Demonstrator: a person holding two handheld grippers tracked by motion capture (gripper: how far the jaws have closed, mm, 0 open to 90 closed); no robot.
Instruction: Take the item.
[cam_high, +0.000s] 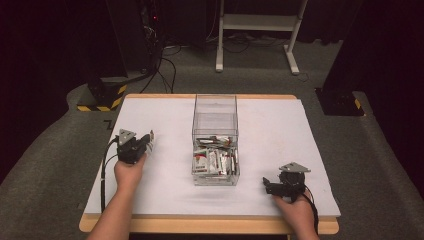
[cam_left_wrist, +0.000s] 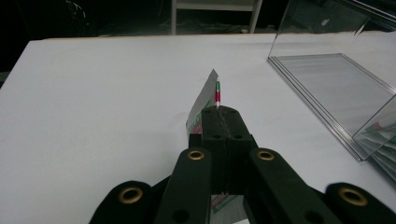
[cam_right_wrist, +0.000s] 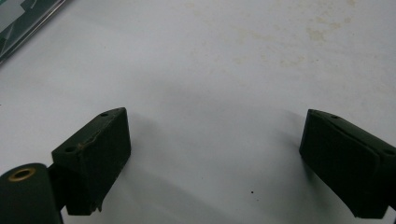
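A clear plastic box (cam_high: 215, 140) stands at the centre of the white desk (cam_high: 270, 125) in the high view — its near half holds a heap of small red-and-white packets (cam_high: 215, 160), its far half is bare. Left of centre, the left gripper (cam_high: 146, 140) has its fingers clenched on one packet (cam_left_wrist: 205, 100), held on edge just above the desk. At the lower right, the right gripper (cam_high: 265, 184) hovers low — fingers (cam_right_wrist: 95, 158) spread wide, released.

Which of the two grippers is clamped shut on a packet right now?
The left gripper. Its jaws are pressed together on a thin packet that sticks out past them, while the right gripper has its jaws spread wide over bare table.
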